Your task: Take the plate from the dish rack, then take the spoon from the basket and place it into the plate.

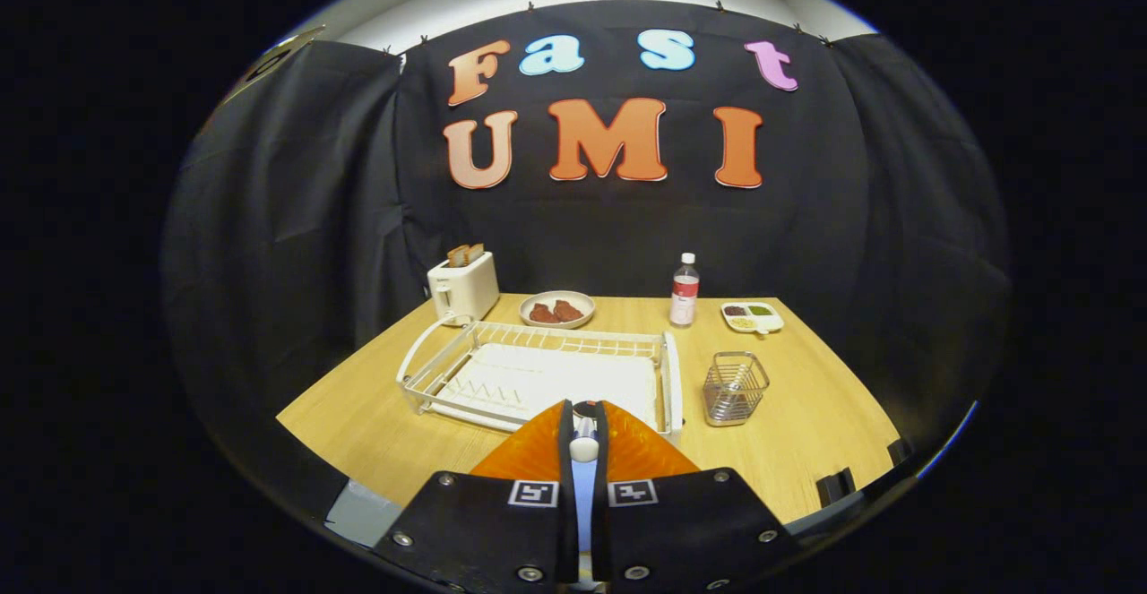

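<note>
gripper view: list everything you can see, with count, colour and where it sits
light wooden table: one, tan, under everything
white wire dish rack: one, white, just beyond the fingers
metal wire basket: one, silver, beside the rack
white toaster: one, toast in it, behind the rack
round bowl: one, pale, two red-brown pieces inside, behind the rack
clear plastic bottle: one, red label, beside the bowl
small divided dish: one, white, beside the bottle
thin white and pale blue thing: one, between the fingers, identity unclear
gripper: one, fingers close together on the thin thing
</note>
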`<state>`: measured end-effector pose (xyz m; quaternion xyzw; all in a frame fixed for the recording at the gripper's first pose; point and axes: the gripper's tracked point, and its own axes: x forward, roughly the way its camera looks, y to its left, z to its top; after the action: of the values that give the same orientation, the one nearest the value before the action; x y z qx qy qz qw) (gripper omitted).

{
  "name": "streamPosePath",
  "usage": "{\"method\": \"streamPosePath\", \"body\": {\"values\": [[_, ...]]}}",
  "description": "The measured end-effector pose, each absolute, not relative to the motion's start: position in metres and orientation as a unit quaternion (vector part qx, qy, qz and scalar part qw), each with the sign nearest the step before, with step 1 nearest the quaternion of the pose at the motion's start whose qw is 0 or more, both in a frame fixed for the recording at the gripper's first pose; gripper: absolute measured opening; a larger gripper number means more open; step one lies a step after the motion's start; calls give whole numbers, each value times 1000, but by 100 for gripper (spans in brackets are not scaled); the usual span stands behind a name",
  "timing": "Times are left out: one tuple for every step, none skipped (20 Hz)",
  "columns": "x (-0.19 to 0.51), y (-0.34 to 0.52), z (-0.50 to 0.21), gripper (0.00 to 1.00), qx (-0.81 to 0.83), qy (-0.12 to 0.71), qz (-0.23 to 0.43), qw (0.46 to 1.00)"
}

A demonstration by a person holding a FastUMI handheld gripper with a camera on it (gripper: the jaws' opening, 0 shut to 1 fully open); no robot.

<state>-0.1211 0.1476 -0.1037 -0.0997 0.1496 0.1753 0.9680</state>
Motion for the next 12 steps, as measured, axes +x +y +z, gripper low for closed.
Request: {"method": "streamPosePath", "body": {"values": [[-124, 153, -108, 6, -103, 151, 185, 966], [-127, 157, -113, 6, -107, 154, 193, 963], [-129, 160, -118, 6, -111, 157, 201, 960], [-130, 162, -124, 6, -114, 160, 208, 958], [-132, 165, -132, 6, -118, 166, 214, 955], [-132, 167, -140, 6, -123, 172, 221, 952], [-130, 166, -149, 6, -128, 179, 225, 949], [-128, 164, -158, 6, -133, 188, 226, 947], [-126, 163, -169, 6, -136, 200, 226, 944], [-127, 161, -179, 6, -138, 213, 228, 940], [-126, 160, -188, 6, -139, 223, 228, 938], [-125, 159, -197, 6, -142, 231, 227, 935]]}}
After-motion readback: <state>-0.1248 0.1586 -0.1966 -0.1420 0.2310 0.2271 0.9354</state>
